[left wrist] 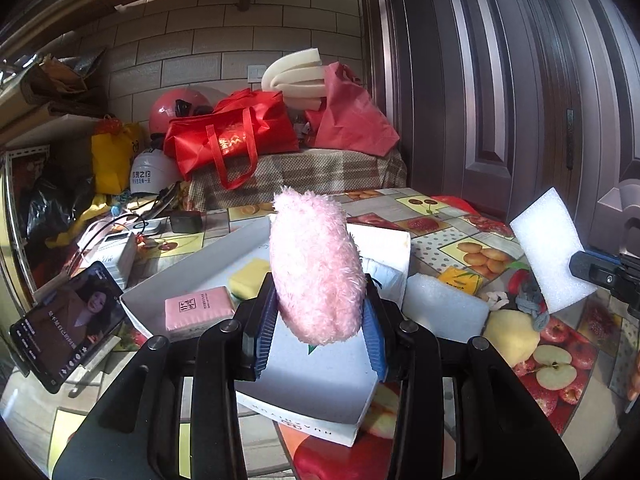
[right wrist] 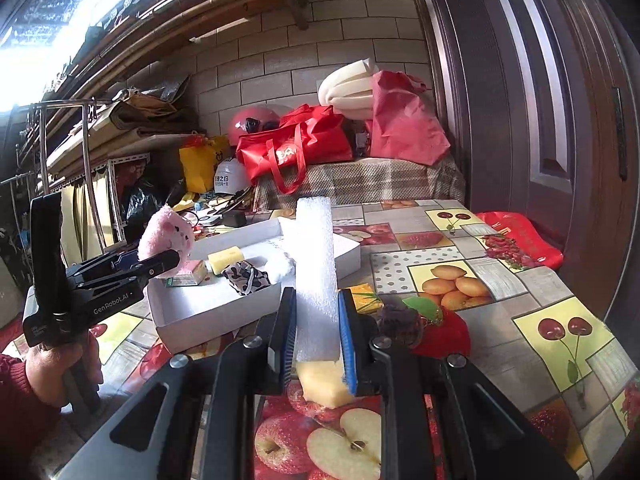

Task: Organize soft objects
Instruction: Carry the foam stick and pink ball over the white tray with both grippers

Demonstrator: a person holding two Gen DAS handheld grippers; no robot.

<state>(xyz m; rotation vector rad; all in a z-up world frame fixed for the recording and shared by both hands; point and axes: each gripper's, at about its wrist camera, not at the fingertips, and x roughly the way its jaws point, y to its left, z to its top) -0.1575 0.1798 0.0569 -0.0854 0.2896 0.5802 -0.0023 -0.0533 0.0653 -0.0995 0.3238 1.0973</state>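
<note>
The left gripper (left wrist: 320,312), gripped by a hand (right wrist: 60,364) in a red sleeve, pinches a pink plush toy (left wrist: 316,264) above the white box's (left wrist: 192,268) near corner. The right gripper (right wrist: 316,332) clamps an upright white foam strip (right wrist: 314,272) above the fruit-print table's (right wrist: 540,300) near edge, beside a yellow sponge (right wrist: 324,384).

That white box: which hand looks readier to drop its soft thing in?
Left, probably. Its hand-held gripper holds the pink plush toy right over the white box; the right hand-held gripper holds its white foam block beside the box, over the tablecloth.
</note>
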